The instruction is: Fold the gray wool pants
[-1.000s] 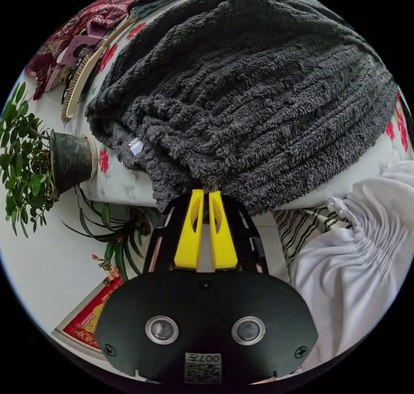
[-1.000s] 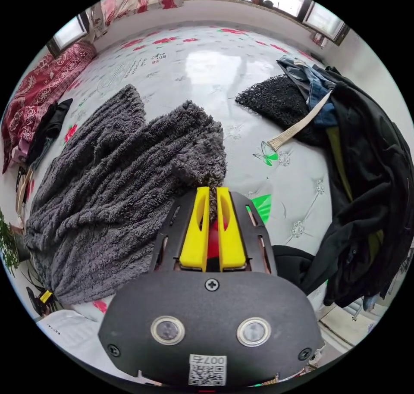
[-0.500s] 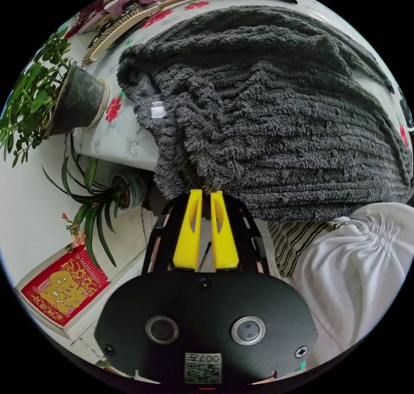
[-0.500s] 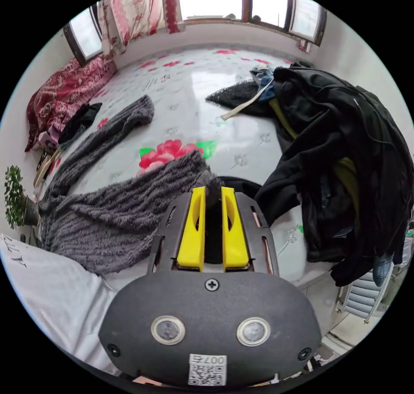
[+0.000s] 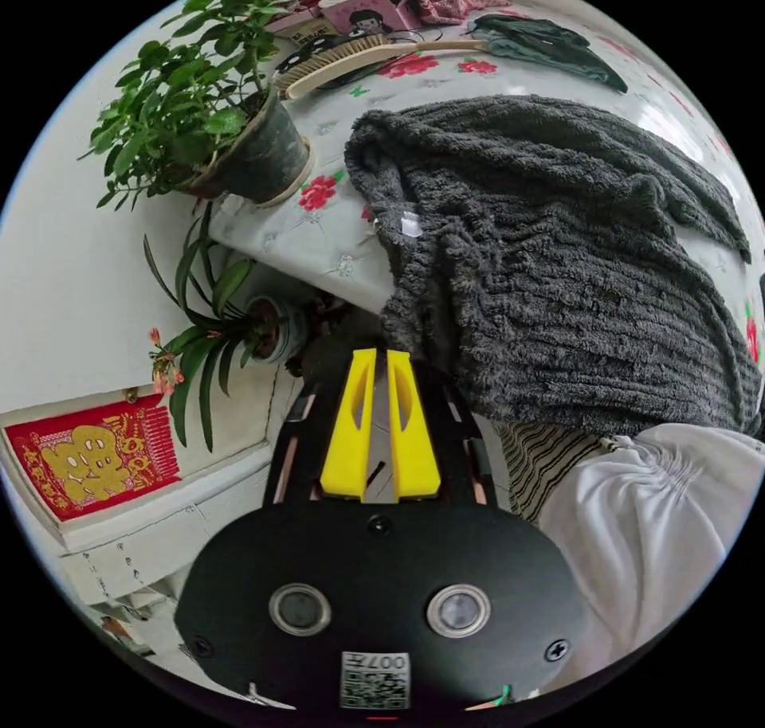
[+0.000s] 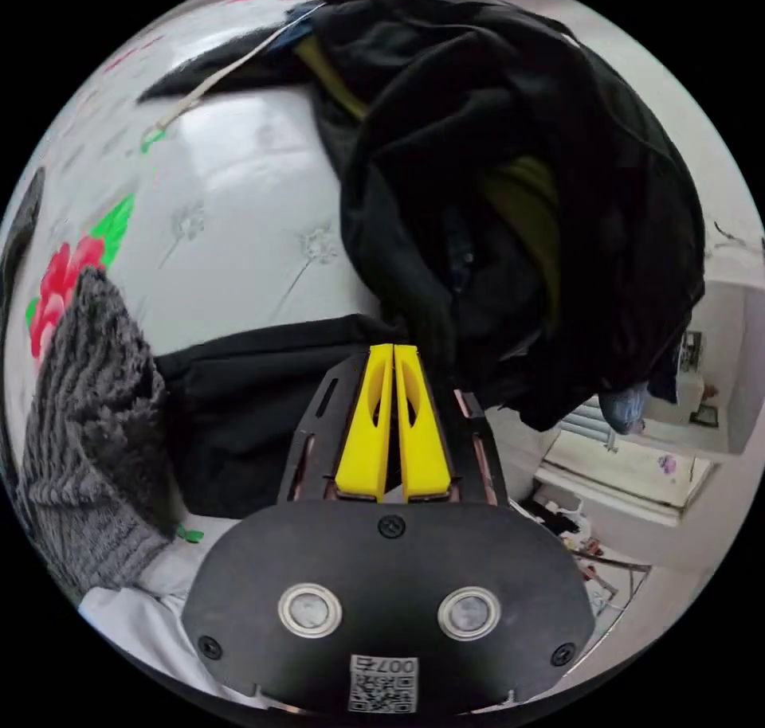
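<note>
Gray wool pants [image 5: 558,266]: heaped at bed [image 5: 319,226] edge, spilling over | left claw [image 5: 381,355]: nearer, just below hem, pressed together, empty | right claw [image 6: 394,350]: pressed together, empty, pants [image 6: 88,409] off to its side.

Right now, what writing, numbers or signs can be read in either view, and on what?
Red poster on the wall: one large gold character, too tilted and warped to quote.
White tag on the gray pants: too small to read.
Stickers on the left gripper and the right gripper: a code square and tiny marks, not legible.
</note>
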Tool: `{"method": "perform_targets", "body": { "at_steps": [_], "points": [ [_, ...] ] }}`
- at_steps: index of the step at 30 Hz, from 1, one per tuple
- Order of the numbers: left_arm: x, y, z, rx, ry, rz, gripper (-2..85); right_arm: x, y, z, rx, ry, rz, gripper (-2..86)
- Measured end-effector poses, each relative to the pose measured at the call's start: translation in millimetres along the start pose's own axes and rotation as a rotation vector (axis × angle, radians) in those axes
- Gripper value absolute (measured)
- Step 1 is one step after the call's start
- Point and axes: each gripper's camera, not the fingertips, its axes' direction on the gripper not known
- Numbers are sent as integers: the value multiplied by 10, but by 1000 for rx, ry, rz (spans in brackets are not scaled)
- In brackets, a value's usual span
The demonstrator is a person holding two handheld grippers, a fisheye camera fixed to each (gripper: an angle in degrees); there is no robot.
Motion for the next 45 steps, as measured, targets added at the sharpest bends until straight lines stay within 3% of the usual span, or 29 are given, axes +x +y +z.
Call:
{"method": "perform_targets", "body": {
  "at_steps": [3, 5, 8, 13, 19, 21, 24, 26, 28, 30, 32, 34, 38, 42, 45],
  "points": [
    [-282, 7, 219, -71, 50, -140, 18, 167, 143, -504, 260, -84, 59, 4],
    [-292, -147, 262, -48, 85, -156, 23, -179, 136, -903, 418, -265, -74, 15],
    [-58, -624, 241, -3, 78, -53, 30, -874, -84, -1199, 501, -501, -243, 40],
    [313, -1560, 166, 75, 74, 77, 31, -2086, -788, -1279, 413, -732, -370, 80],
    [587, -2437, 375, 38, 44, 160, 12, -2902, -1392, -1006, 140, -976, -261, 69],
    [676, -2611, 520, -11, 38, 176, -2, -3059, -1399, -1020, 54, -950, -300, 49],
    [830, -2803, 520, 12, -20, 230, -8, -2566, -1283, -1555, 325, -909, -276, 34],
    [1018, -2936, 407, 76, -25, 319, -9, -1797, -995, -1986, 552, -899, -188, 32],
    [1209, -2989, 284, 158, 49, 416, -9, -1346, -687, -2140, 659, -732, -149, 35],
    [1423, -3016, 167, 236, 148, 512, -9, -1094, -474, -2025, 633, -511, -127, 43],
    [1656, -3056, 68, 284, 188, 590, -8, -947, -401, -1532, 352, -397, -118, 56],
    [1715, -3105, 23, 277, 191, 586, -6, -903, -276, -1360, 273, -331, -106, 62],
    [1420, -3122, -274, 362, 198, 463, 0, -996, -98, -1529, 443, -369, -109, 72],
    [1223, -3158, -502, 451, 100, 408, 18, -1403, -388, -1446, 395, -420, -162, 80],
    [1384, -3338, -357, 373, 71, 442, 23, -1817, -674, -1213, 291, -411, -164, 72]
  ]
}}
